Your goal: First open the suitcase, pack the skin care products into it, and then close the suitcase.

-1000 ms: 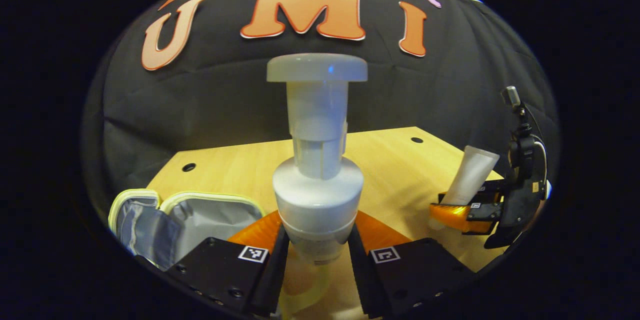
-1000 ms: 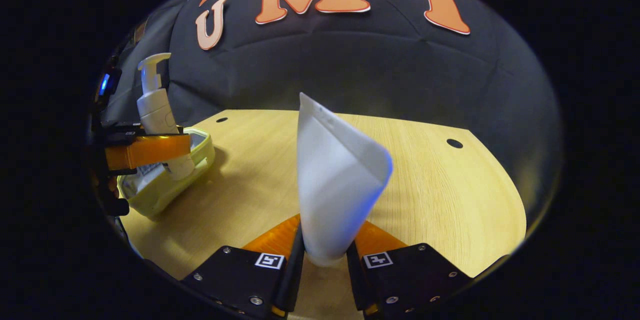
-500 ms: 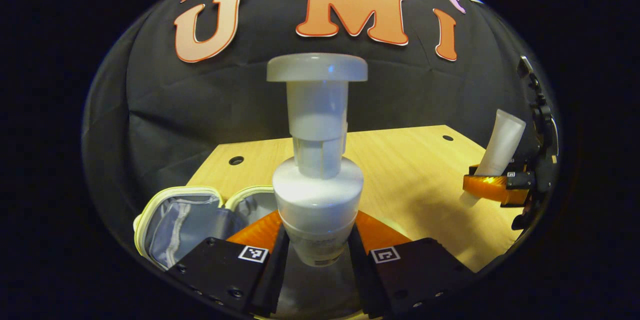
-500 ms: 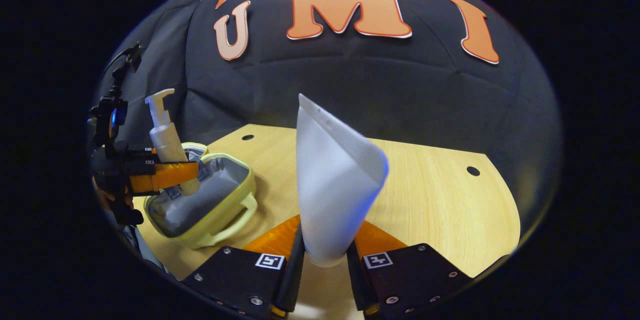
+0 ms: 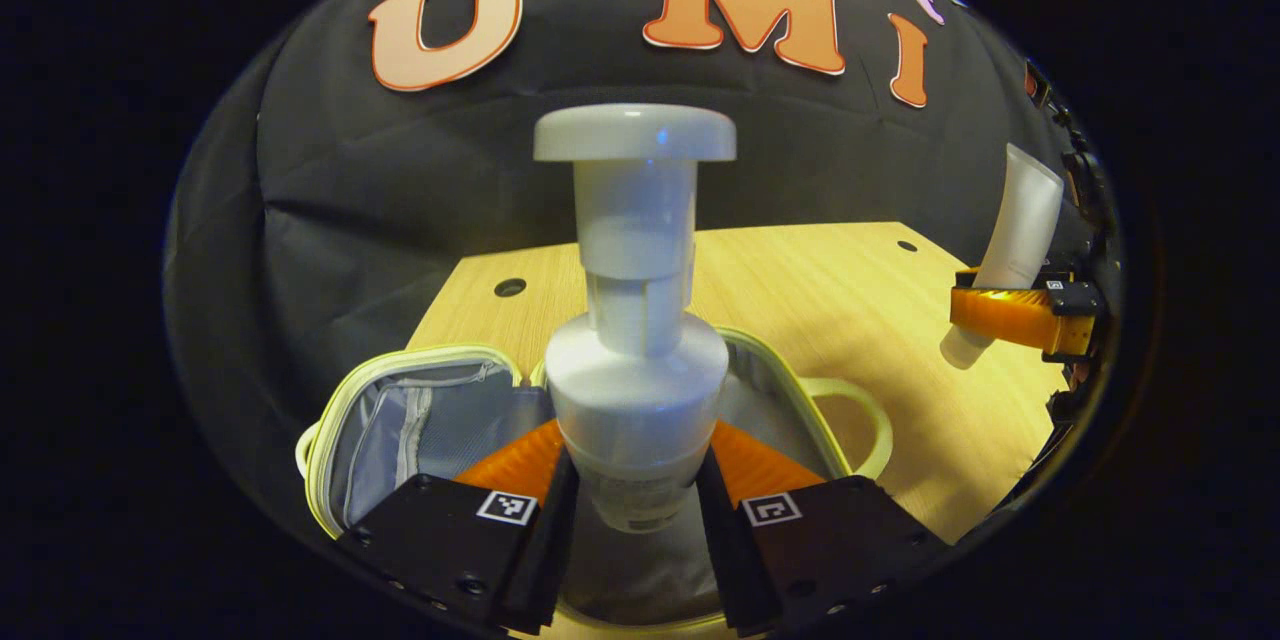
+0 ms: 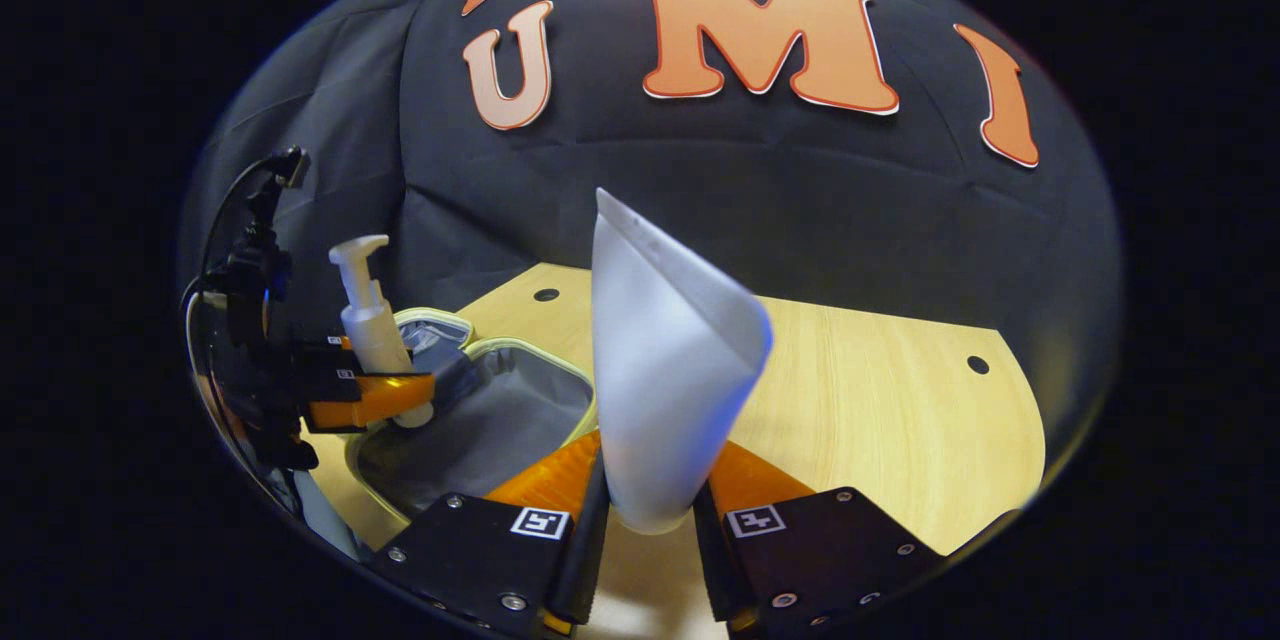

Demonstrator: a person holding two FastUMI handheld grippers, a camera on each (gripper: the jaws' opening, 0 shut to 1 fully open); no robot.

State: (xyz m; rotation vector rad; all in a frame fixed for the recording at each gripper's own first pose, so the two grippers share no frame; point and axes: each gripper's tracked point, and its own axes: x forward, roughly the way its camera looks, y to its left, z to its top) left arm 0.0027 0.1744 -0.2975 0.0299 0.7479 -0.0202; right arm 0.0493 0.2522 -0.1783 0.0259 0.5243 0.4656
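In the left gripper view, my left gripper (image 5: 634, 505) is shut on a white pump bottle (image 5: 636, 320), held upright above the open yellow-green suitcase (image 5: 425, 420) with its grey lining. At that view's right edge the right gripper (image 5: 1010, 310) carries a white tube (image 5: 1015, 230). In the right gripper view, my right gripper (image 6: 648, 520) is shut on the white tube (image 6: 670, 370), crimped end up. To its left the suitcase (image 6: 490, 420) lies open, and the left gripper (image 6: 370, 400) holds the pump bottle (image 6: 375, 330) over it.
A light wooden table (image 6: 880, 420) with small round holes (image 6: 977, 364) carries the suitcase near its left end. The black cloth wall stands close behind the table. The suitcase handle (image 5: 860, 410) sticks out toward the table's middle.
Both grippers have moved toward the suitcase, each keeping its hold. The pump bottle is now over the open suitcase, and the tube has come closer to it.
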